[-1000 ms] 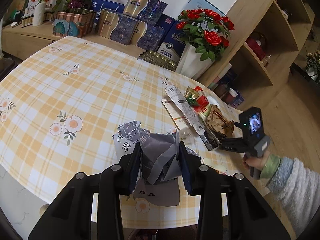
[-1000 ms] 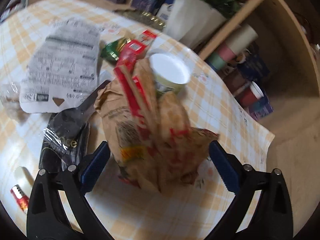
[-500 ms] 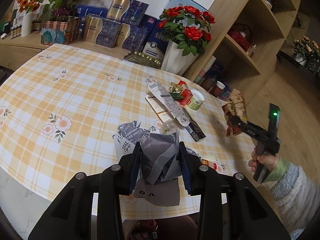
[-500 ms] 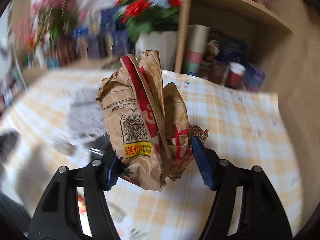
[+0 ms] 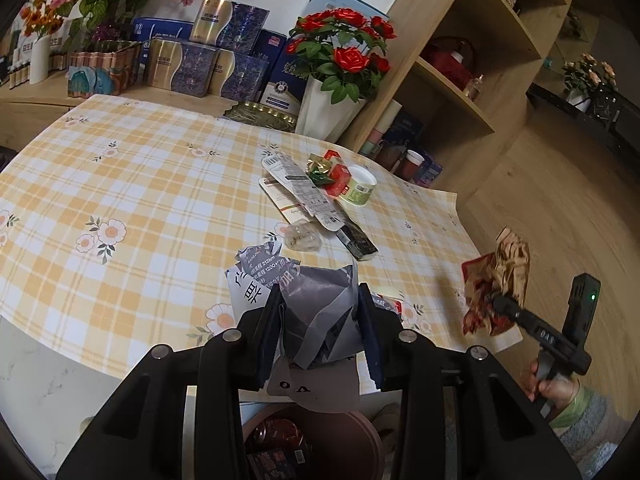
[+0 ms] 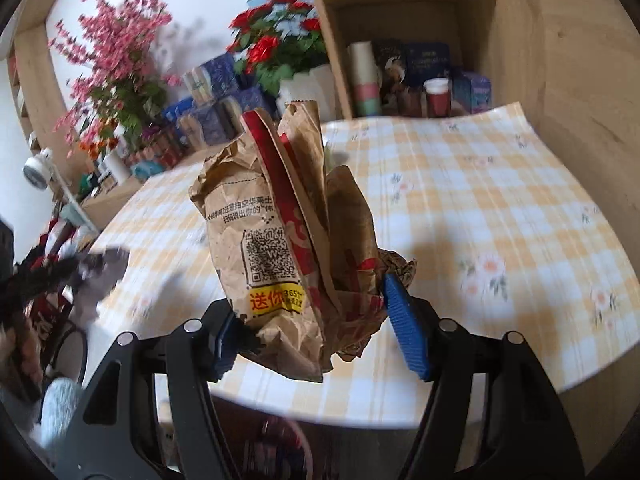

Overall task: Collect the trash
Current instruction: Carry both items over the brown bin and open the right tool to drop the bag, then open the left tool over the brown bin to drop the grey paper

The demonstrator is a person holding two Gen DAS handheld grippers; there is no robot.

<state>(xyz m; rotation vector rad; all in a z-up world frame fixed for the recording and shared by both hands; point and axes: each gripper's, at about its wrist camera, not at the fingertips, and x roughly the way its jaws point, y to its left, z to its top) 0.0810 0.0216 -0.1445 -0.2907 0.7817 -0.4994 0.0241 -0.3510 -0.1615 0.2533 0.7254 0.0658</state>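
Clamping a crumpled brown paper fast-food bag with red print between the blue pads of the right gripper, jaws narrowed to the width of the squashed paper, bag standing upright above the fingers and lifted clear of the tabletop. Holding it out past the near edge of the yellow-and-white checked tablecloth, probably to carry it toward the dark round bin showing just below and behind the fingers (blurred in the right wrist view, so contents unclear there).

Pinching, likewise, a crumpled grey plastic mailer bag with white lettering in the left gripper, jaws closed part-way onto it, the bag bulging up between the fingers and trailing a flap downward. Hanging directly above the brown round bin below the gripper, likely ready for dropping.

Lying further out ahead of the left gripper, on the cloth: a clear crumpled wrapper, a long black packet, flat white printed wrappers, red and green foil scraps, and a small green tub with a white lid, all uncollected. Standing beyond those, a white vase of red roses.
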